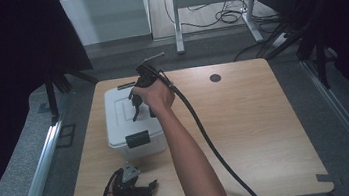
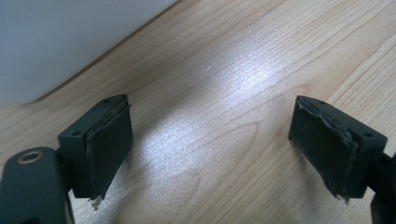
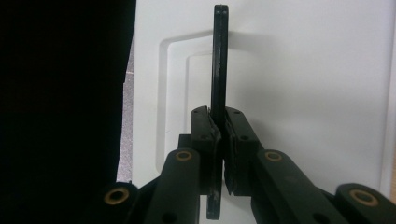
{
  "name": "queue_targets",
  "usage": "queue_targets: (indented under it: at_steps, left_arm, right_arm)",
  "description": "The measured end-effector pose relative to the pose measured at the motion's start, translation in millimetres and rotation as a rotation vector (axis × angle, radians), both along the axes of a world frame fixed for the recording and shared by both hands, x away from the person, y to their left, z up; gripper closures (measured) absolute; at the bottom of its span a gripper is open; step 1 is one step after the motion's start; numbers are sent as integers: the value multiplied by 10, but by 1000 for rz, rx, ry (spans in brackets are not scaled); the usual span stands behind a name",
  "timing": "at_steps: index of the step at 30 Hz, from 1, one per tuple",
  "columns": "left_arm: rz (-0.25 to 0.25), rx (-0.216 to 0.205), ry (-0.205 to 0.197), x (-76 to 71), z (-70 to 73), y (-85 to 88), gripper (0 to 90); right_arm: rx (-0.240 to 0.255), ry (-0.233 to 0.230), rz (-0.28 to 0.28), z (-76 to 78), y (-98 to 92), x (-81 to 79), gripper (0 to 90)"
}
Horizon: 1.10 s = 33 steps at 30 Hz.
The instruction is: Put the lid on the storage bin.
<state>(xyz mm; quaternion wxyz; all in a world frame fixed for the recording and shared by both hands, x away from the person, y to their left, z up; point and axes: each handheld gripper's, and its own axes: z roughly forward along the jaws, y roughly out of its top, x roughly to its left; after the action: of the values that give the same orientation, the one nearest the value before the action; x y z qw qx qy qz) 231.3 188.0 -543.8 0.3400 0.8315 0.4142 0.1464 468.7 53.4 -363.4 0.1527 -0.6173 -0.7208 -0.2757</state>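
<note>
The black carry handle [image 3: 219, 56] stands upright on the white storage box's lid [image 3: 299, 70], pinched by the right gripper [image 3: 219, 122]. Lift straight, keeping the pinch centred. Near the box [image 1: 132, 118], the left gripper [image 2: 210, 149] rests spread.

Dim, dark-edged frames; glare streaks the table [image 2: 224, 93].

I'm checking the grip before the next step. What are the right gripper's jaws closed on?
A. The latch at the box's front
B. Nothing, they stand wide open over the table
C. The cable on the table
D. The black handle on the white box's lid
D: in the right gripper view the right gripper pinches the thin black handle standing up from the lid of the white box.
</note>
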Motion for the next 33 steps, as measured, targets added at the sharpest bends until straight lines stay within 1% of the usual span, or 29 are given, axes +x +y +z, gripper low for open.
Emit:
queue_targets:
  at_steps: [4, 11, 14, 16, 20, 23, 28, 31, 33]
  left_arm:
    - [1, -2, -1, 0, -1, -2, 135]
    - [1, -2, 0, 0, -1, -1, 135]
    - [1, -2, -1, 0, -1, -1, 135]
    - [0, 1, -1, 1, -1, 0, 135]
    - [-2, 3, -2, 3, 0, 2, 135]
    - [-2, 3, -2, 3, 0, 2, 135]
    - [-3, 4, -2, 4, 0, 2, 135]
    - [-4, 4, -1, 4, 1, 3, 135]
    - [-4, 5, -2, 4, 1, 3, 135]
  right_arm:
    - [9, -23, 23, 10, 1, -18, 779]
    - [47, -103, 32, 95, -94, -71, 672]
    - [57, -136, 41, 130, -154, -101, 626]
    - [55, -161, 55, 147, -199, -122, 601]
    - [71, -195, 63, 160, -325, -167, 554]
    - [81, -224, 59, 168, -440, -201, 531]
    - [100, -255, 47, 175, -642, -266, 495]
    - [118, -294, 54, 179, -758, -320, 469]
    - [119, -322, 65, 180, -838, -359, 462]
